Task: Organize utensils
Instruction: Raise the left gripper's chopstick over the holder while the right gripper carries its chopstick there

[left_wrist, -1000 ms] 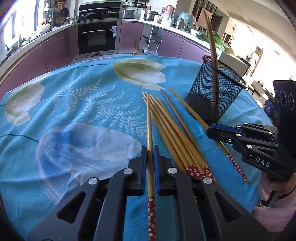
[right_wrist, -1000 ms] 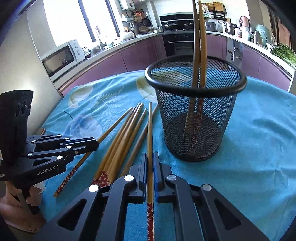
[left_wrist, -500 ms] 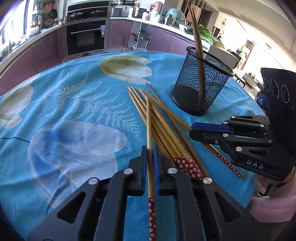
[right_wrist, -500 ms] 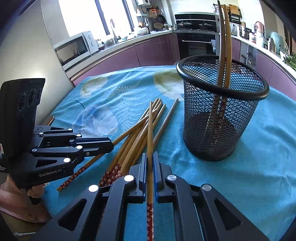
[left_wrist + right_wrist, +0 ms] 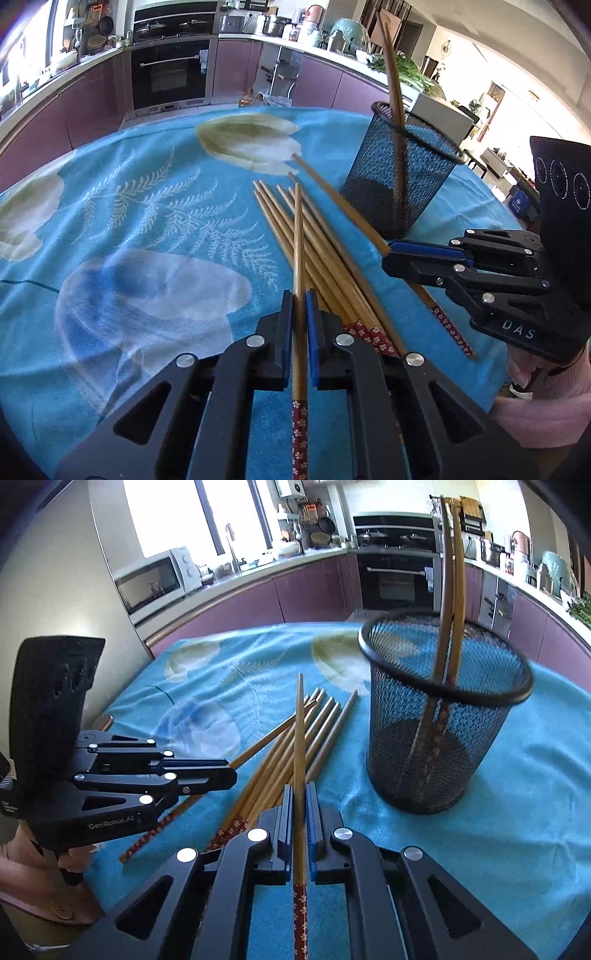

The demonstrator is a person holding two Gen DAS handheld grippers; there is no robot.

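Left gripper (image 5: pixel 300 306): your fingers are clamped on one chopstick (image 5: pixel 298 236)
Right gripper (image 5: pixel 300 797): likewise, its own chopstick (image 5: pixel 299 734)
Change: both chopsticks now lifted off the pile (image 5: pixel 332 258) mid-counter
Mesh holder (image 5: pixel 439 720): nearer now, toward the counter's right edge, two sticks inside; drop yours in next

the surface (image 5: pixel 155 206) is covered by a bright blue cloth (image 5: pixel 535 812) printed with pale tulip blooms and white fern fronds. a loose bundle of wooden chopsticks (image 5: pixel 332 258) lies directly on the cloth, fanned and partly crossing, their red flowered ends toward the near edge. just beside them a black mesh holder (image 5: pixel 436 746) stands upright on the cloth, with two chopsticks leaning inside it. one chopstick (image 5: pixel 373 236) lies apart from the bundle, close to the holder's base.
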